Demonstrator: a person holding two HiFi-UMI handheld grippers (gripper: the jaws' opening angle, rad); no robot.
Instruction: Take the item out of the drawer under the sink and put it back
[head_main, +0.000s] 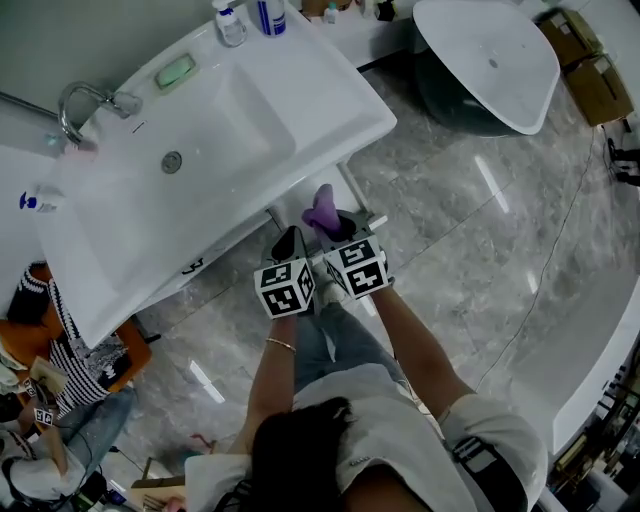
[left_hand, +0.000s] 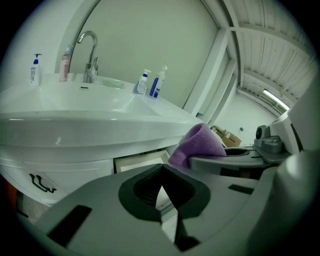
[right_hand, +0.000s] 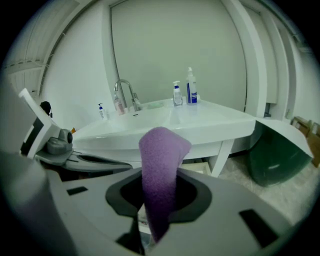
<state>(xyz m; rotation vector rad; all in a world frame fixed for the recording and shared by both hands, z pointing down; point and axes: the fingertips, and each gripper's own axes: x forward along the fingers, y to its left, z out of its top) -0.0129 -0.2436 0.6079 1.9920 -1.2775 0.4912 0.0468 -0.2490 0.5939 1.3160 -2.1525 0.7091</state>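
A purple cloth (head_main: 322, 210) sticks up out of my right gripper (head_main: 337, 226), which is shut on it just off the front right corner of the white sink (head_main: 300, 110). In the right gripper view the cloth (right_hand: 160, 165) stands between the jaws of the right gripper (right_hand: 157, 202) and hides the gap. My left gripper (head_main: 290, 244) is close beside it on the left, shut with nothing in it. In the left gripper view, past the tips of the left gripper (left_hand: 162, 194), the drawer (left_hand: 140, 162) under the sink stands pulled out; its inside is hidden.
A tap (head_main: 80, 102), a green soap (head_main: 175, 70) and bottles (head_main: 268, 15) sit on the sink's rim. A dark tub with a white top (head_main: 490, 60) and cardboard boxes (head_main: 585, 65) stand at the back right. A person in a striped top (head_main: 70, 365) sits lower left.
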